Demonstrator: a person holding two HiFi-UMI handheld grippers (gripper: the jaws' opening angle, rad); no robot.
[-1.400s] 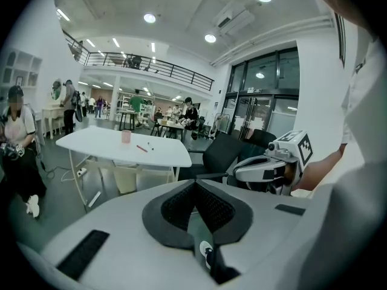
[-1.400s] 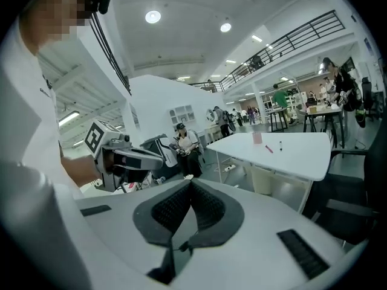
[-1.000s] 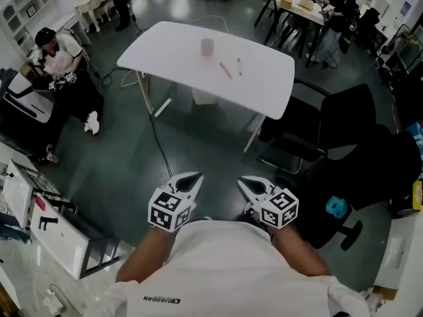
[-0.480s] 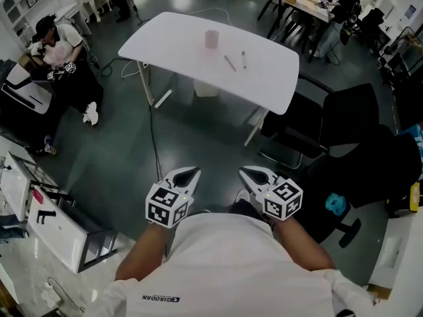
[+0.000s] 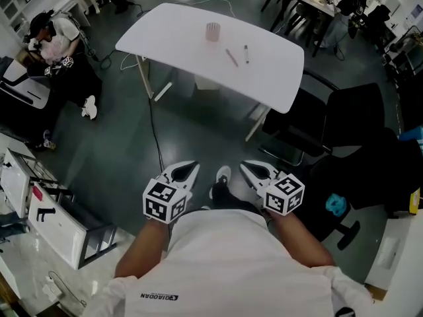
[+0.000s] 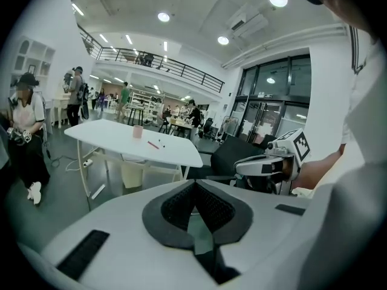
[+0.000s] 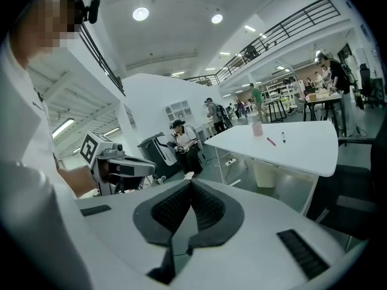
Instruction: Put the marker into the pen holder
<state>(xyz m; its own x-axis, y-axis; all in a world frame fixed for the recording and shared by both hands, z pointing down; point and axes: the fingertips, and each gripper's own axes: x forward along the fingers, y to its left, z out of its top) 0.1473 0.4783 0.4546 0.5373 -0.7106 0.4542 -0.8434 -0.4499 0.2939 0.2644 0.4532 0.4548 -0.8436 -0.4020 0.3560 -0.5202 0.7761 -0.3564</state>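
Note:
A pink pen holder (image 5: 212, 31) stands on the white table (image 5: 172, 35) far ahead. On the tabletop to its right lie a red marker (image 5: 231, 57) and a dark-capped marker (image 5: 246, 53). My left gripper (image 5: 190, 169) and right gripper (image 5: 246, 167) hang close to my body above the floor, well short of the table, both shut with nothing in them. The left gripper view shows the pen holder (image 6: 138, 132) and red marker (image 6: 153, 144) beyond its shut jaws. The right gripper view shows the holder (image 7: 257, 128) and red marker (image 7: 271, 141).
Black office chairs (image 5: 344, 131) stand right of the table. A seated person (image 5: 56, 41) is at the far left, and a white rack (image 5: 53, 223) at the lower left. A cable (image 5: 153, 131) runs over the dark floor, and a bin (image 5: 205, 84) sits under the table.
The view has shifted forward towards the table, and a shoe now shows between the grippers. Both grippers have stayed shut and level.

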